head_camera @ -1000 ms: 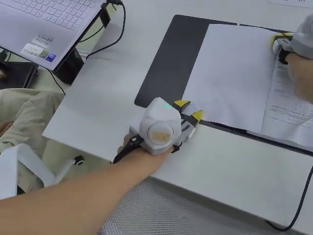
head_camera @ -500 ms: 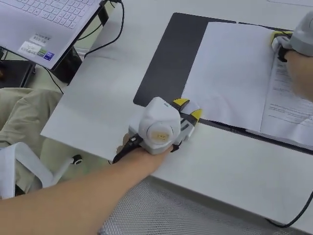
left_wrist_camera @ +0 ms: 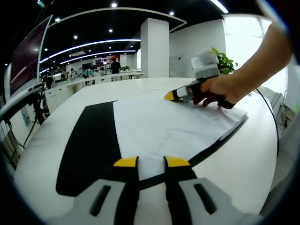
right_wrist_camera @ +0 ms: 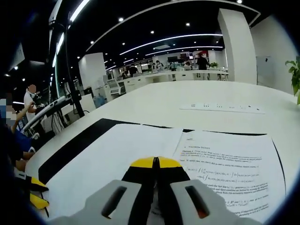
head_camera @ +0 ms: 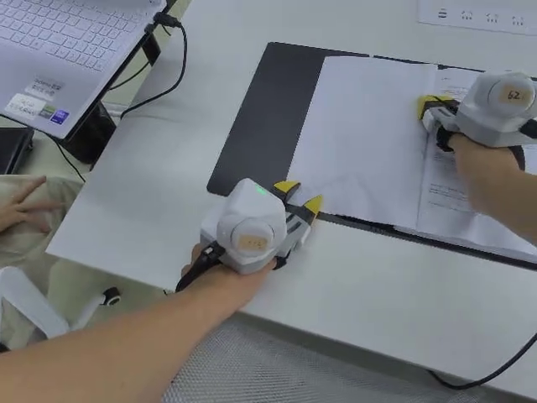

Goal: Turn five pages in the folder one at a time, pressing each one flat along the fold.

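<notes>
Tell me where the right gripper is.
Head view, upper right: the right gripper, jaws shut, has its tips at the fold of the folder, between the blank page and the printed page.

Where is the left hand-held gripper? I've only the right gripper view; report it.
Observer: The left hand-held gripper sits at the blank page's near edge, jaws slightly apart.
Operator: Now tell me what's behind my right hand-held gripper.
Observer: A black cable hangs past the table's near edge.
</notes>
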A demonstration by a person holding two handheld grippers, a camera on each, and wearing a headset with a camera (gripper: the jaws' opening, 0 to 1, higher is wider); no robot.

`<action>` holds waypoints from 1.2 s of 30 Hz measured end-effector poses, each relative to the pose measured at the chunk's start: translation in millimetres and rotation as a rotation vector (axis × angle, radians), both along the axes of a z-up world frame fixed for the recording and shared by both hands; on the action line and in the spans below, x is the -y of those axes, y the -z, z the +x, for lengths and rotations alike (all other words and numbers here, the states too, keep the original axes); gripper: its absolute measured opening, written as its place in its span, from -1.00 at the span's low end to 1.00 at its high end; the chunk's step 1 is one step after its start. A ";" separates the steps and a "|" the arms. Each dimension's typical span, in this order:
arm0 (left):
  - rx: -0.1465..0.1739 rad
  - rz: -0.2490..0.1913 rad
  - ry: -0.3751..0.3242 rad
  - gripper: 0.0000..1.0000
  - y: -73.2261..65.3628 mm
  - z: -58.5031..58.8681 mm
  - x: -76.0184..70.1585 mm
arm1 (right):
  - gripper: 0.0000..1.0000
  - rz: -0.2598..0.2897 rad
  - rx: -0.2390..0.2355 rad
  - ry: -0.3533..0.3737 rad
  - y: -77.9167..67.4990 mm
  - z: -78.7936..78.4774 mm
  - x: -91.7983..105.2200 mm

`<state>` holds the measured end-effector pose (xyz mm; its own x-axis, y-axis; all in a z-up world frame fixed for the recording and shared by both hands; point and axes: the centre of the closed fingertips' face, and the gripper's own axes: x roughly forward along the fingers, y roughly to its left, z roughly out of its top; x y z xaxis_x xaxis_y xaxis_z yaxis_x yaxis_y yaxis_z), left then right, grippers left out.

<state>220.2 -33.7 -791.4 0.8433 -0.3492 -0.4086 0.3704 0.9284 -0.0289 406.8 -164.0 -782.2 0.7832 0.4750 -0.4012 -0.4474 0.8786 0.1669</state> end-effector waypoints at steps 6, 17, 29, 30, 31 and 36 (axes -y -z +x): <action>0.003 0.003 0.003 -0.62 0.0 -0.2 0.0 | -1.00 0.024 -0.024 0.014 -4.9 -11.7 3.1; 0.005 0.004 0.004 -0.62 -1.0 -1.2 -0.3 | -1.00 0.039 -0.034 0.001 -15.1 -49.3 1.2; 0.008 0.009 0.008 -0.62 0.4 -0.2 -0.1 | -1.00 0.043 -0.030 -0.003 -19.8 -74.5 0.3; 0.008 0.010 0.008 -0.62 0.4 -0.2 0.0 | -1.00 0.040 -0.030 -0.006 -19.6 -76.4 0.2; 0.008 0.010 0.009 -0.62 0.4 -0.2 0.1 | -1.00 0.038 -0.031 -0.008 -19.1 -79.4 -0.1; 0.008 0.012 0.010 -0.62 1.0 0.2 0.2 | -1.00 0.039 -0.043 -0.012 -16.0 -92.0 -0.8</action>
<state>220.4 -33.9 -792.4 0.8431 -0.3525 -0.4061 0.3795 0.9251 -0.0151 314.8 -163.2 -766.2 0.7598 0.5005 -0.4149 -0.4499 0.8655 0.2202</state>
